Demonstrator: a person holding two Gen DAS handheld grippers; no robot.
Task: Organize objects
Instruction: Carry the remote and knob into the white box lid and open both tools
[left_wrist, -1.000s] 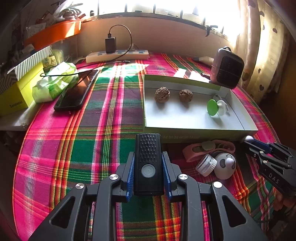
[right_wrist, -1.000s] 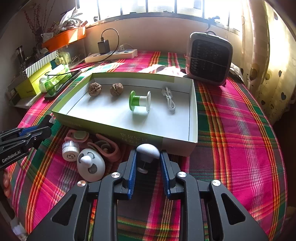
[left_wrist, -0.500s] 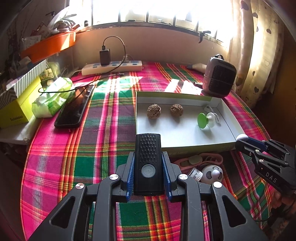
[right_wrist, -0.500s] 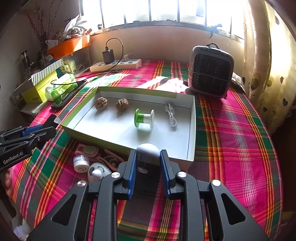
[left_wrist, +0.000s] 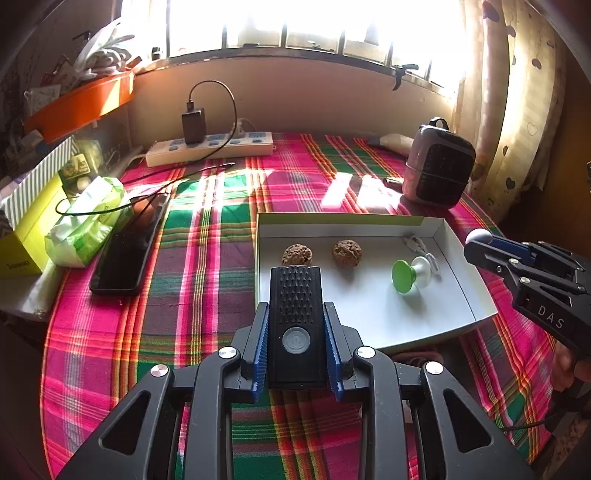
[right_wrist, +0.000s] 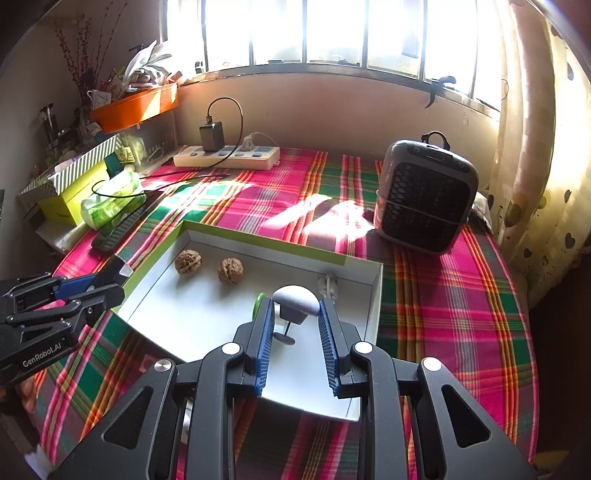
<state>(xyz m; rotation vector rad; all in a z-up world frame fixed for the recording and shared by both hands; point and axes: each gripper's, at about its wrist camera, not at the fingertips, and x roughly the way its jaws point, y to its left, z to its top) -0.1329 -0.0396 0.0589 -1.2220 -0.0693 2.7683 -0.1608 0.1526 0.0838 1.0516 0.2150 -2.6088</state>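
Note:
My left gripper (left_wrist: 295, 332) is shut on a black ribbed remote-like device (left_wrist: 295, 325), held above the near left edge of the white tray (left_wrist: 476, 295). My right gripper (right_wrist: 295, 321) is shut on a small white mushroom-shaped object (right_wrist: 295, 301), held above the tray (right_wrist: 375, 295). Two walnuts (left_wrist: 297, 254) (left_wrist: 346, 252), a green and white spool (left_wrist: 412, 275) and a white cable (left_wrist: 417, 243) lie in the tray. In the right wrist view the walnuts (right_wrist: 188, 262) (right_wrist: 231, 270) show clearly. The spool is mostly hidden behind my fingers.
A grey mini heater (right_wrist: 424, 195) stands behind the tray at the right. A power strip with charger (left_wrist: 208, 147) lies at the back. A black phone (left_wrist: 127, 251), green tissue pack (left_wrist: 86, 221) and yellow box (left_wrist: 26, 236) are at the left. Plaid cloth covers the table.
Both grippers have risen and moved forward over the tray with their objects. The pink and white items in front of the tray have dropped almost out of view.

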